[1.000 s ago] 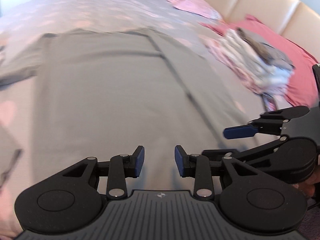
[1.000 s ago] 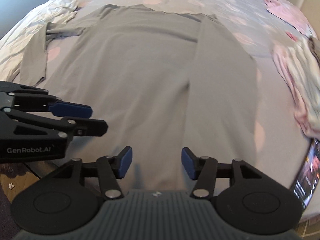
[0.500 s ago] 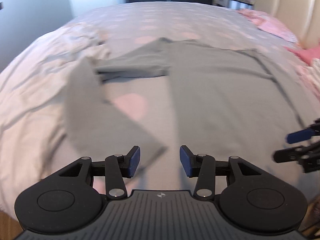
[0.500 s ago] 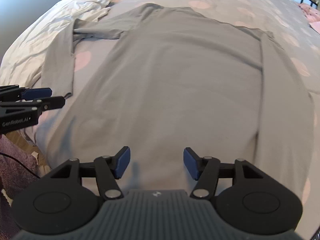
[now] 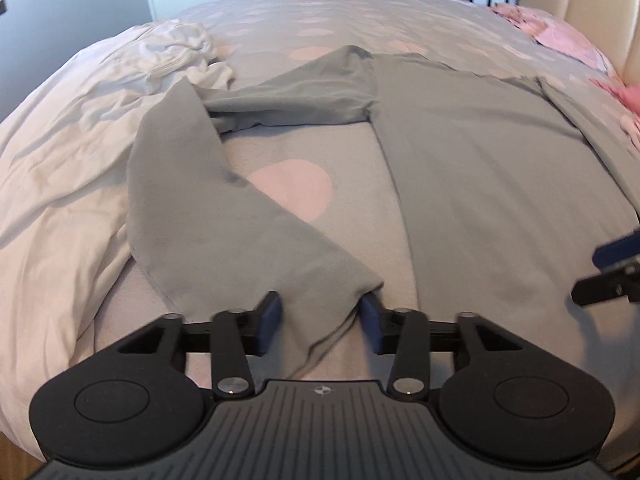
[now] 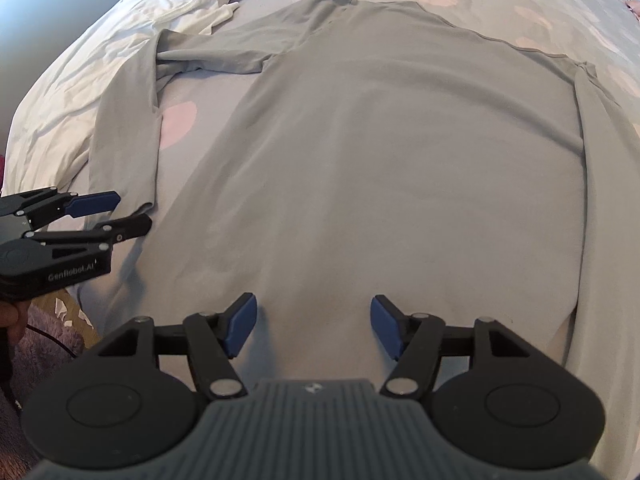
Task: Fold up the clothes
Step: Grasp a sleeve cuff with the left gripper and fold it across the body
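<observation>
On the bed [image 5: 280,12], over a grey cover with pink dots, a grey long-sleeved shirt [image 6: 380,152] lies spread flat. At far left sits crumpled white bedding [image 5: 168,56]. Next, the shirt's left sleeve [image 5: 208,208] bends back toward the bed's near edge, and its cuff lies between the left gripper [image 5: 318,318] jaws, which have just been closing but stand apart, pads not yet pressing the cloth. Further right, the right gripper [image 6: 312,326] hangs over the shirt's hem, jaws released and just widening, nothing between them.
</observation>
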